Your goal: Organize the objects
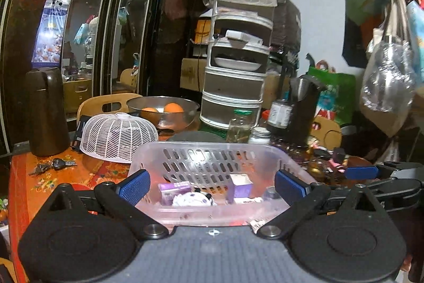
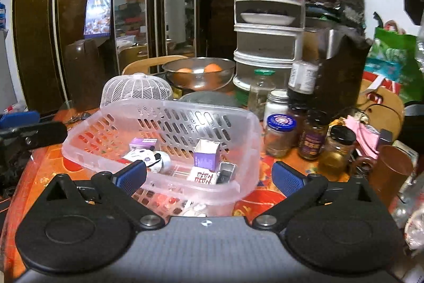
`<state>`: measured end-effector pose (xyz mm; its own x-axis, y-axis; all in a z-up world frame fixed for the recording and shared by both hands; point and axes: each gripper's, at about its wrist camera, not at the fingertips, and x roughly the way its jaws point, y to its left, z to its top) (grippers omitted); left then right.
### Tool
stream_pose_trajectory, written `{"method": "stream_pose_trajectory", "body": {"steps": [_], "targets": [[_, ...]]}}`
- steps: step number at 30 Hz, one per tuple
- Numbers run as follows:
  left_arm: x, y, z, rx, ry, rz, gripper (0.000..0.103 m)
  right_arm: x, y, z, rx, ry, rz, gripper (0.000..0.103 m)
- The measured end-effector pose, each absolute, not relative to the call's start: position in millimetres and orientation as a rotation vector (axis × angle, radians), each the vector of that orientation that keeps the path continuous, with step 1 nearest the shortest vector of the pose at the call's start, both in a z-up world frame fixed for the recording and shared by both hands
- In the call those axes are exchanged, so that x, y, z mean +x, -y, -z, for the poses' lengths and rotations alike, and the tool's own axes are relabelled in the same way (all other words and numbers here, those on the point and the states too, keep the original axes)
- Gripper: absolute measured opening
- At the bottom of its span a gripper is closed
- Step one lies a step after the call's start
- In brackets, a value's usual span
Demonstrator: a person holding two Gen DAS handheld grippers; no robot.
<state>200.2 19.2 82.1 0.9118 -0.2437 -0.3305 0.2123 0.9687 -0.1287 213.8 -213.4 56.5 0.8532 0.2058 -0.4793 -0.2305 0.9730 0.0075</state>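
Note:
A clear slotted plastic basket [image 1: 201,161] [image 2: 185,118] sits on the orange patterned table. It holds purple boxes [image 1: 175,191] [image 2: 206,155], a white spotted pouch [image 1: 192,199] [image 2: 148,158], a red-and-white packet [image 2: 202,175] and a small silver thing [image 2: 226,171]. My left gripper [image 1: 212,186] is open and empty, its blue fingers on either side of the basket's near rim. My right gripper [image 2: 208,177] is open and empty over the basket's near right corner. The right gripper's blue finger also shows at the right of the left wrist view [image 1: 361,172].
A white mesh food cover [image 1: 119,135] [image 2: 136,90], a steel bowl with oranges [image 1: 163,108] [image 2: 198,73], a brown thermos [image 1: 47,110], keys [image 1: 54,165], several jars [image 2: 279,135], a copper cup [image 2: 392,166], a kettle [image 2: 341,70] and a tiered food rack [image 1: 235,70] crowd the table.

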Motion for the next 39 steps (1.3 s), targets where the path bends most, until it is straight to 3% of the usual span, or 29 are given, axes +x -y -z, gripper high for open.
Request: {"method": "stream_pose_trajectory", "body": {"steps": [21,39], "targets": [[32.9,-2.2,-88.4,-0.069,-0.405,0.173,0.101,41.1,231.3,-66.1,0.073,-0.446,-0.237,0.103],[8.6,16.0,-93.5,-0.011,-0.441,0.118,0.101,14.6,244.5,-71.8,0.082,-0.448,-0.203,0.103]]}}
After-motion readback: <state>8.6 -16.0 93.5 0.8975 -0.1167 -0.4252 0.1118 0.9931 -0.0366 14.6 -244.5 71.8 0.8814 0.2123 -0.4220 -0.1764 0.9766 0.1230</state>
